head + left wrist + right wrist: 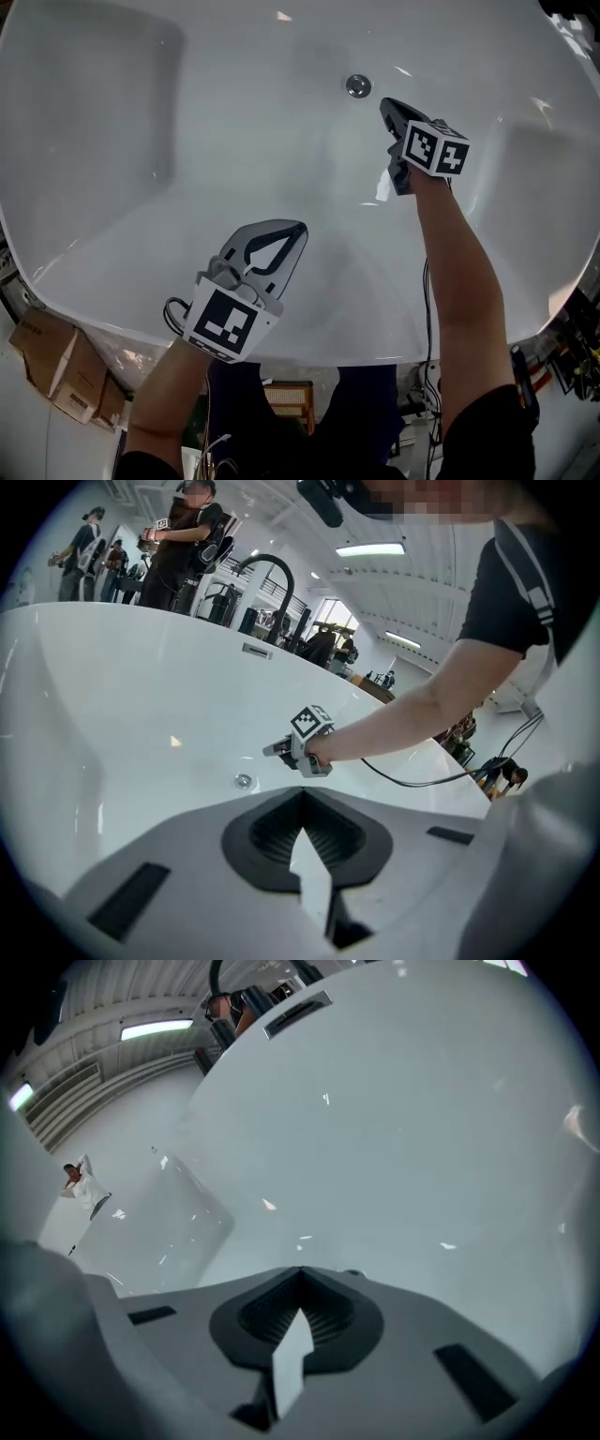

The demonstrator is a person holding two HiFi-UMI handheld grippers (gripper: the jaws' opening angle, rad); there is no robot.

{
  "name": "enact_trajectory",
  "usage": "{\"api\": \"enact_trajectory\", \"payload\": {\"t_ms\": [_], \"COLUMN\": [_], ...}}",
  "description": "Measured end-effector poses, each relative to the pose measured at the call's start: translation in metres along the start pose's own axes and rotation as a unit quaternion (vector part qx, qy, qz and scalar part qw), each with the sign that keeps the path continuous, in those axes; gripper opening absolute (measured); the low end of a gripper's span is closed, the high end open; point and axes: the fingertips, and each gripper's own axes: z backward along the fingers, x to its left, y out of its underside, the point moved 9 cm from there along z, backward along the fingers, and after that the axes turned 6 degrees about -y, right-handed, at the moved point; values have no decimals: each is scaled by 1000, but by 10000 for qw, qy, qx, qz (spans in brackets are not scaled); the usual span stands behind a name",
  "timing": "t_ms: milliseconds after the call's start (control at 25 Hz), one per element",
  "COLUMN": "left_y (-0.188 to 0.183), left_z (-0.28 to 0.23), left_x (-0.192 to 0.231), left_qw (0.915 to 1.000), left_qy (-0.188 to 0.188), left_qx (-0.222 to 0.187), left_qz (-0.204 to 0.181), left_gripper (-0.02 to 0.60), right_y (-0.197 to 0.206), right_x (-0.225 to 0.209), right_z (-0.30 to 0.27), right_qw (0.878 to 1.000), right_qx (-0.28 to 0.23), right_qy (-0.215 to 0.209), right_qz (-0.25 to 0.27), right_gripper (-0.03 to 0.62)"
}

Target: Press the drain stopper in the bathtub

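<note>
The round chrome drain stopper (357, 85) sits in the floor of the white bathtub (112, 141), toward the far side. My right gripper (386, 103) is shut with nothing in it, its tips just right of the stopper and a little nearer than it. In the right gripper view the closed tips (300, 1269) cover most of the stopper; only a sliver (353, 1272) peeks out. My left gripper (298, 228) is shut and empty over the tub's near slope. Its own view shows the stopper (244, 781) and the right gripper (279, 749) beyond its closed tips (302, 791).
A black arched faucet (272, 569) and an overflow plate (256, 651) are at the tub's far rim. People (183, 536) stand beyond it. Cardboard boxes (56, 370) lie on the floor at lower left, cables (574, 352) at lower right.
</note>
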Motion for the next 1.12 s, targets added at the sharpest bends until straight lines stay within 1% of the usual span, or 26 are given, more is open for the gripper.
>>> {"api": "enact_trajectory", "payload": {"t_ms": [80,240,440,560,640,760,800,960,1120], "left_y": [3,-2,1,-1,3,13,15,15,19], "left_z": [-5,-5,-15,-23,-25,-23,-22,-21,-22], "left_x": [7,12,20,13,13,27,31,37,40], "left_qw": [9999,9999,9998,9993,9986,9951,9938,9934,9859], "left_qy": [13,1,150,256,354,430,427,317,303], "left_qx": [-52,-38,141,267,312,213,215,379,559], "left_qz": [-123,-121,-73,17,229,866,1001,1033,1546], "left_gripper": [8,8,9,9,9,9,8,8,8], "right_y": [3,-4,6,8,14,24,26,27,29], "right_x": [-12,-23,-46,-62,-72,-75,-76,-80,-80], "right_z": [-18,-34,-71,-74,-80,-101,-107,-120,-134], "right_qw": [9998,9991,9977,9973,9973,9967,9964,9961,9953], "right_qx": [128,264,446,463,447,500,530,597,720], "right_qy": [112,297,465,522,567,641,656,644,628], "right_qz": [42,176,214,211,116,34,33,56,135], "right_gripper": [12,12,12,12,12,12,12,12,12]}}
